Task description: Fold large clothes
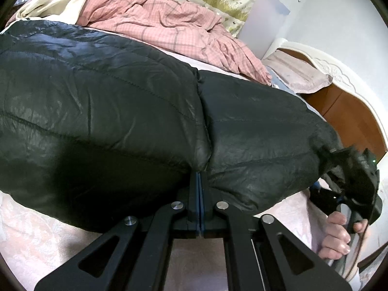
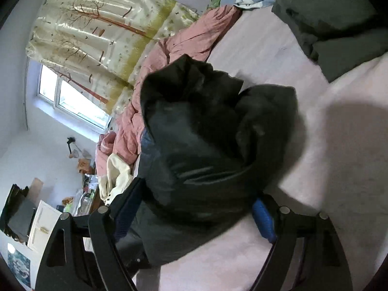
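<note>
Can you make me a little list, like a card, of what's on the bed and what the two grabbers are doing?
garment: black puffy jacket, lying on the bed
bed cover: pale pink sheet
behind the jacket: rumpled pink checked quilt
left gripper: fingers shut on the jacket's near edge
right gripper: fingers apart, a bunched end of the jacket between them
window side: tree-print curtain
</note>
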### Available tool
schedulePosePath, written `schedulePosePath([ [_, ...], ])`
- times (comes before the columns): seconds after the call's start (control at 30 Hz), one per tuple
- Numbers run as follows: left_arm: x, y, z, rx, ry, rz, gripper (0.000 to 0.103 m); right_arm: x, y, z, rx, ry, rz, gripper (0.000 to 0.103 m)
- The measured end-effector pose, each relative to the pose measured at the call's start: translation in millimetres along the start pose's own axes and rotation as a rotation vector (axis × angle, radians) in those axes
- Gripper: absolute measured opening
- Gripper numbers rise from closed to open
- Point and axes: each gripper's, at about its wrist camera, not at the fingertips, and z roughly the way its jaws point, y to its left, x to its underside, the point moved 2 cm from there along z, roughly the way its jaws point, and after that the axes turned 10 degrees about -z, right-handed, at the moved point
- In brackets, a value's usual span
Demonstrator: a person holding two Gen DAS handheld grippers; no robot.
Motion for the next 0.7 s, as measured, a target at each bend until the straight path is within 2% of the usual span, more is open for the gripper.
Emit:
schedulePosePath([
  [0.03,0.5,-2.4,-4.9,-0.015,-0.015,-0.001,0.003,-2.0,2.8,-1.7,0.023,-0.006,-0.024,0.044],
  [0.07,3.5,-7.0,-11.5,-0.024,-0.027,0.001,0.003,-3.8,5.7,-3.9,0.038,-0.014,-0.044,0.035],
  [0.13,6.9,-19.2,-34.0,-0.002,-0.079,0.056,0.003,-10.4,15.1,-17.0,0.095,-0.045,-0.111,0.028],
  [0.2,3.5,-26.4,-60.9,-0.019,-0.161,0.115,0.009,-23.9,21.2,-35.1,0.198,-0.088,-0.182,0.027],
  [0.23,-3.3,-24.8,-76.9,-0.013,-0.201,0.115,0.018,-34.4,20.8,-44.1,0.253,-0.094,-0.210,0.027],
  [0.27,-10.1,-20.6,-88.9,-0.009,-0.228,0.099,0.025,-41.2,17.6,-57.4,0.275,-0.095,-0.235,0.027],
  [0.37,-33.6,5.5,-116.7,-0.091,-0.286,0.028,0.029,-64.2,9.7,-86.9,0.338,-0.137,-0.322,0.027],
  [0.4,-39.6,14.8,-118.9,-0.103,-0.285,0.015,0.031,-70.9,10.0,-97.1,0.390,-0.158,-0.376,0.027],
  [0.5,-50.5,43.0,-108.7,-0.178,-0.247,-0.016,0.039,-82.6,26.2,-108.3,0.463,-0.182,-0.492,0.027],
  [0.53,-52.0,52.6,-101.7,-0.185,-0.225,-0.038,0.042,-81.6,31.4,-113.3,0.465,-0.184,-0.510,0.027],
  [0.63,-49.7,67.2,-80.5,-0.170,-0.127,-0.079,0.043,-84.4,52.1,-118.8,0.457,-0.215,-0.519,0.027],
  [0.7,-47.8,68.4,-77.7,-0.169,-0.114,-0.090,0.043,-82.2,69.5,-123.0,0.448,-0.236,-0.532,0.027],
])
